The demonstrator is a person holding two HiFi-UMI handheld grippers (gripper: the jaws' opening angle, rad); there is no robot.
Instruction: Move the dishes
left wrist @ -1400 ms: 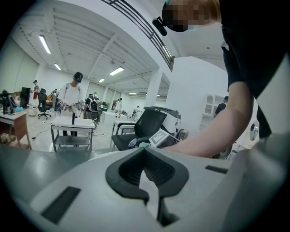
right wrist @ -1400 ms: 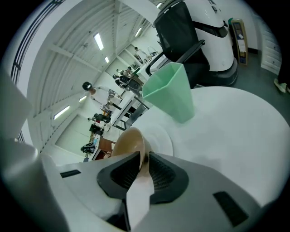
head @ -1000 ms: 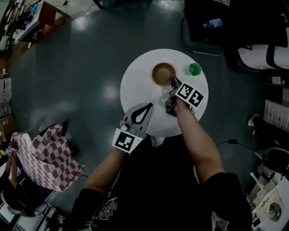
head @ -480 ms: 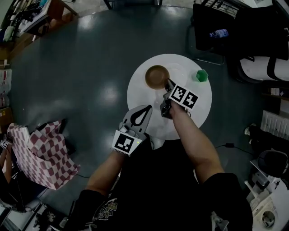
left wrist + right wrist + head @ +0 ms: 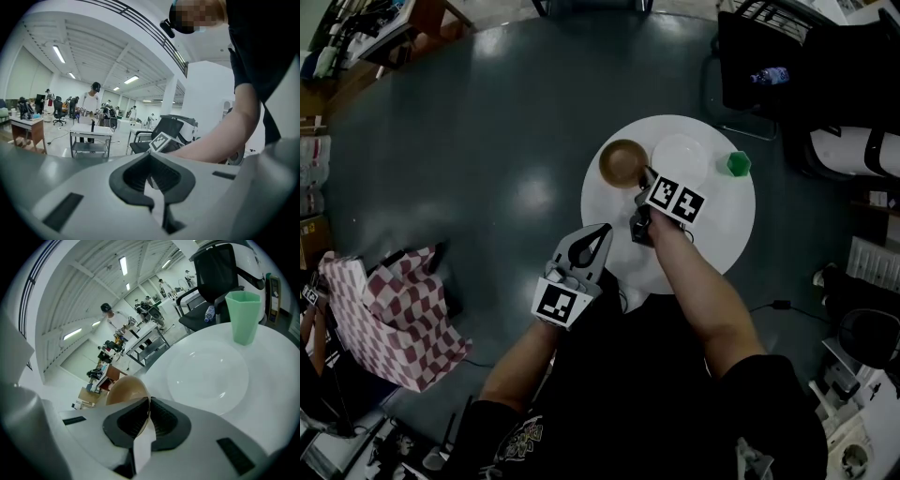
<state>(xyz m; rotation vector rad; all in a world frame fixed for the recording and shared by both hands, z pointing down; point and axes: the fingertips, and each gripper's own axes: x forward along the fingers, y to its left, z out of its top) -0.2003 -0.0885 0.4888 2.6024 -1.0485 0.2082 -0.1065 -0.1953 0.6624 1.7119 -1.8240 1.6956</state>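
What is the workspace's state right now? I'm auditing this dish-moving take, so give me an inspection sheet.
Surface: round white table.
Job's things: brown bowl; white plate beside it.
Clutter: green cup, upright beside the plate.
Grippers: right hand-held gripper shut on the bowl's rim; left hand-held gripper shut, empty, by the table's near edge.
Cables: one cable on the floor, right of the table.
Surroundings: checked cloth left; office chair beyond.

Checkered cloth [image 5: 394, 309] sits well left of table [image 5: 722, 225] (round, white).
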